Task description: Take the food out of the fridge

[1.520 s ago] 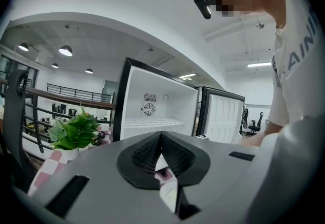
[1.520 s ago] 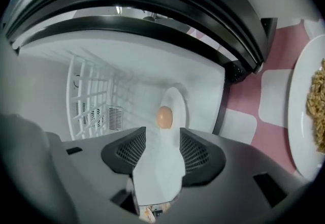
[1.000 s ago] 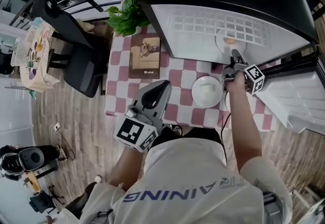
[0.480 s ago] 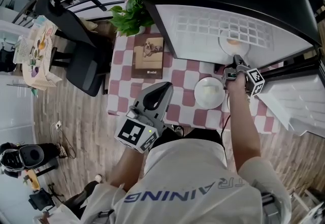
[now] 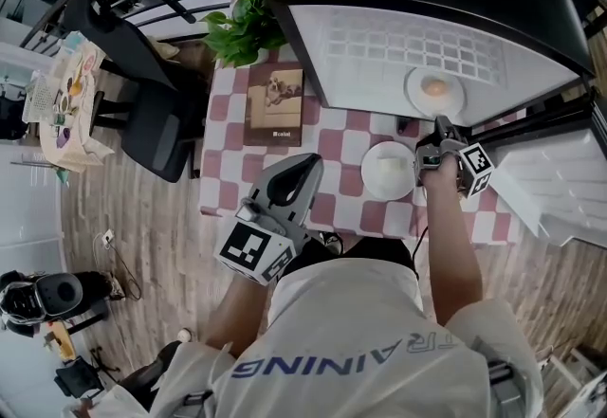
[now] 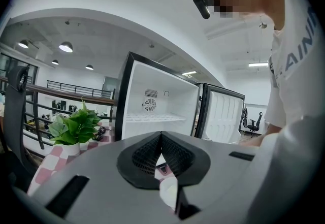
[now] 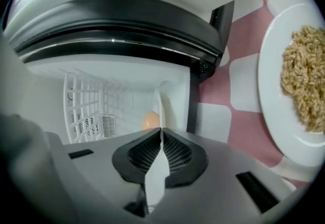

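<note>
The black fridge (image 5: 379, 56) stands open on the checked table (image 5: 334, 137). On its white wire shelf sits a white plate (image 5: 434, 90) with an orange piece of food (image 5: 433, 84). My right gripper (image 5: 440, 124) has just been closing its jaws and is shut on that plate's near rim. In the right gripper view the thin white plate (image 7: 157, 106) runs edge-on between the jaws of the right gripper (image 7: 161, 132), the orange food (image 7: 149, 119) behind them. My left gripper (image 5: 305, 163) is shut and empty, held over the table's front edge, apart from the fridge.
A white plate of rice (image 5: 388, 170) lies on the table just left of my right gripper; this rice plate (image 7: 271, 91) fills the right gripper view's right side. A potted plant (image 5: 241, 27), a book (image 5: 275, 105), a black chair (image 5: 142, 99) and the open fridge door (image 5: 560, 189) surround the spot.
The right gripper's jaws closed on the plate's rim and drew back a little toward the fridge's front edge, the plate with them. The left gripper stayed put.
</note>
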Demonstrator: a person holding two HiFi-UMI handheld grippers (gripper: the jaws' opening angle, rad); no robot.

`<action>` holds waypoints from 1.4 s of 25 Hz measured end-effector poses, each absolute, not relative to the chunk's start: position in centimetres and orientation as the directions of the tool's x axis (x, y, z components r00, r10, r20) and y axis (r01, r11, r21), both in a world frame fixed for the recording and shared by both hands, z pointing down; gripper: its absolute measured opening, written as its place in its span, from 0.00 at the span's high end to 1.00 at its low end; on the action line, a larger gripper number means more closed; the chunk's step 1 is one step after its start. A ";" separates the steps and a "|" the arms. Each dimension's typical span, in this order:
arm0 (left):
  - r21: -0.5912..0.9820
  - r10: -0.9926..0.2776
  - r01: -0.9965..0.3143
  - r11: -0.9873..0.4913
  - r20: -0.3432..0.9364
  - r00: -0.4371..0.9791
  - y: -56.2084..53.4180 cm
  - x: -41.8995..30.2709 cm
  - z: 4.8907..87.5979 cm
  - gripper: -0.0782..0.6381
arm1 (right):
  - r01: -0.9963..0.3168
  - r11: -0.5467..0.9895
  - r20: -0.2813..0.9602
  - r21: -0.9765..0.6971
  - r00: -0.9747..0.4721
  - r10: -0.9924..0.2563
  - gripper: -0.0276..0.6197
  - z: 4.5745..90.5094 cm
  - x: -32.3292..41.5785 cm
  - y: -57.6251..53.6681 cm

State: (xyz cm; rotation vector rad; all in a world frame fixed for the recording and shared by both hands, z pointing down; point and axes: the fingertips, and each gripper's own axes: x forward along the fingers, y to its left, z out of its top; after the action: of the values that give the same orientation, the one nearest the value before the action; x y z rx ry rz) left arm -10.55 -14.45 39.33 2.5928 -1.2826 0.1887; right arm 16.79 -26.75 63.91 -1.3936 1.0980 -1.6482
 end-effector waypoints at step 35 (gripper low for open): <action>0.169 -0.777 -0.813 -0.557 0.237 0.583 -12.4 -11.8 39.9 0.88 | -0.001 -0.215 0.205 -0.977 -0.315 -0.927 0.91 59.5 13.7 -24.1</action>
State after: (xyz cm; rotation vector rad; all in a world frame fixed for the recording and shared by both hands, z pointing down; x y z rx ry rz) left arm -11.81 -12.37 39.93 2.5550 -1.3119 0.1961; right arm 13.69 -24.05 59.45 -1.1734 1.3057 -1.6236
